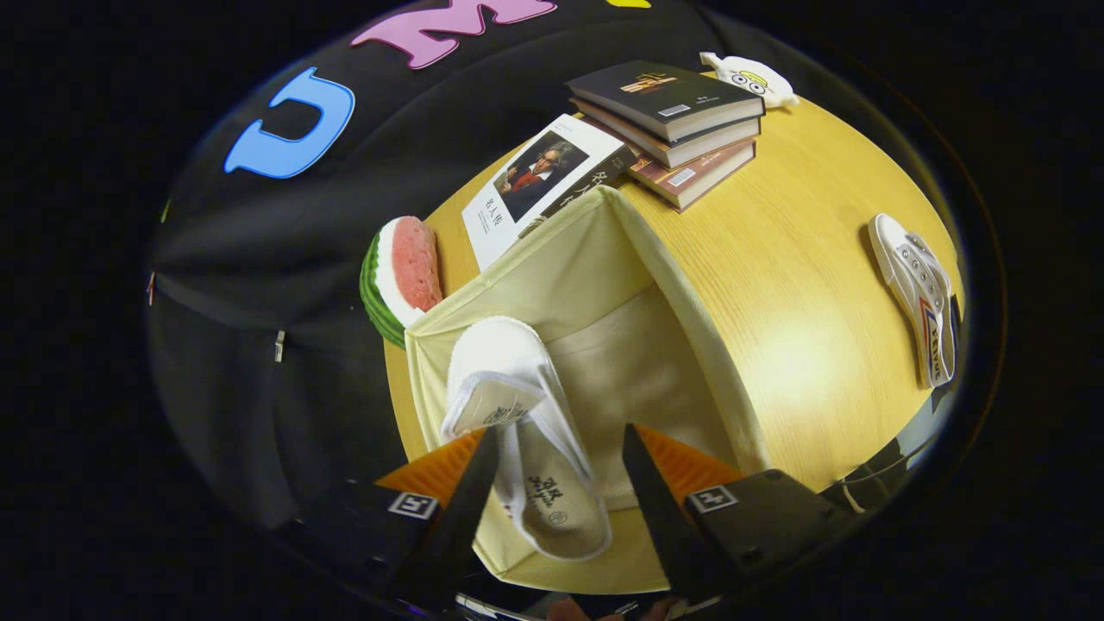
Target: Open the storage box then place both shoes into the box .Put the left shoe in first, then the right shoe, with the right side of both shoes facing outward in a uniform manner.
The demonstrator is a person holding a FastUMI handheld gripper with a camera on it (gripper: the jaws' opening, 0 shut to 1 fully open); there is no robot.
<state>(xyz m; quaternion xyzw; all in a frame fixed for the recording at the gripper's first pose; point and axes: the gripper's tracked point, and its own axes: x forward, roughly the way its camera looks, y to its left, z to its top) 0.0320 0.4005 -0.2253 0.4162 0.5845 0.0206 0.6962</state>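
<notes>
First shoe going into the box

Jaws [561, 483] stand apart, shoe [526, 431] between them, grip unclear, over box [673, 285]; next, second shoe [918, 293] at 2 o'clock on counter [776, 259]

Bending hard toward the rim under fisheye warp, curving the table [776, 285] edge and books [673, 112]. Glaring softly off the wood near the box [569, 267], pointing to overhead light. Dimming toward the cloth wall. Staying sharp mid-scene, blurring slightly on the fingers [466, 500], parted around the shoe [526, 448].
</notes>
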